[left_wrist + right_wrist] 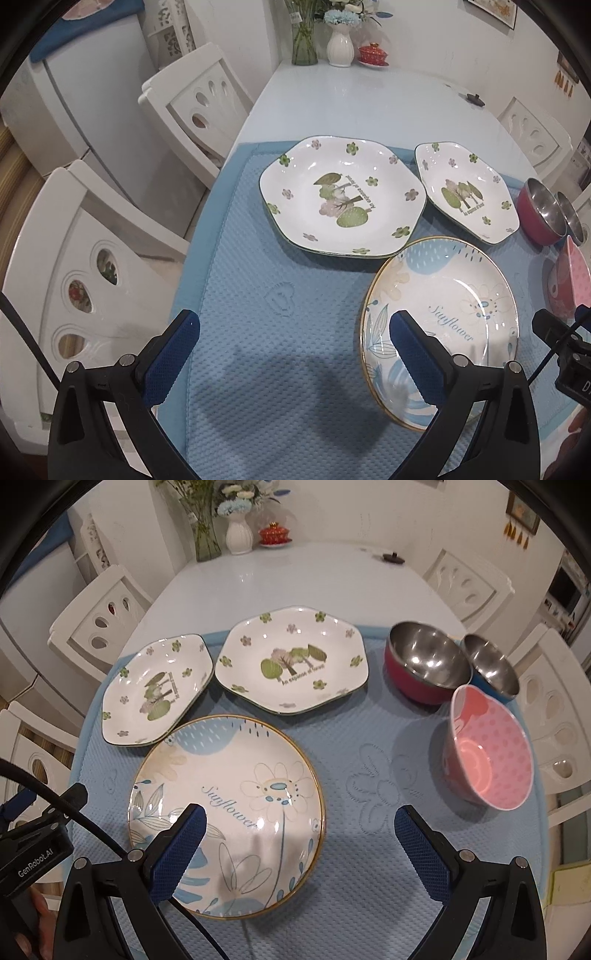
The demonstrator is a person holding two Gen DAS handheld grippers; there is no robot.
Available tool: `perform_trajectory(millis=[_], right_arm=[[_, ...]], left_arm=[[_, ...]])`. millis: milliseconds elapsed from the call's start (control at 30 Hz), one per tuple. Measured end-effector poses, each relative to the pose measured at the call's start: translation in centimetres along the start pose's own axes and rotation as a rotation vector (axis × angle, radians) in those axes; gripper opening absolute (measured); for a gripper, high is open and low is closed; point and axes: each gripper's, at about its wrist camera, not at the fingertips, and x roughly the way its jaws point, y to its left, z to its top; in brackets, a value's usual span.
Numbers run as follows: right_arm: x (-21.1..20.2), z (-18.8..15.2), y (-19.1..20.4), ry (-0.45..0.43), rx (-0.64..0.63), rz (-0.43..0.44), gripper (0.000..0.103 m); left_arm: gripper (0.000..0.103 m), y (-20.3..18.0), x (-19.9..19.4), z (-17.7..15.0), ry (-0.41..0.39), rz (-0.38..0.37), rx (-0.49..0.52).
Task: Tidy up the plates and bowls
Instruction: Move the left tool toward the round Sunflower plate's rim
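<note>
Both grippers, left (295,363) and right (300,845), gape empty; a shallow rim pinch could drop the glossy round plate (236,812).

Both of your wrist views are evenly and brightly lit from overhead, with soft indoor light. A diffuse shadow falls on the blue mat (280,380) below your left gripper (295,334), and a fainter one crosses the sunflower plate (229,812) in the right view. Glare spots show on the glossy tabletop (314,576) and inside the steel-lined red bowl (424,664). Fisheye distortion bends the chairs and walls strongly toward the edges, and black vignetting fills the corners. The centre is sharp; the outer rim is slightly soft.
</note>
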Motion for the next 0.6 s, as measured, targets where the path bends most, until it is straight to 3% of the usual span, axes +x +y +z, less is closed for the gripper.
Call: perform_trajectory(millis=[267,600], right_arm=[[-0.2,0.8,0.2,-0.004,-0.015,0.000,0.101],[-4.2,1.5,1.6,-0.089,-0.054,0.000,0.101]], left_arm=[[0.102,-0.6,-0.1,0.7,-0.008,-0.003,0.006],[0.102,-0.8,-3.1,1.0,-0.074,-0.010,0.011]])
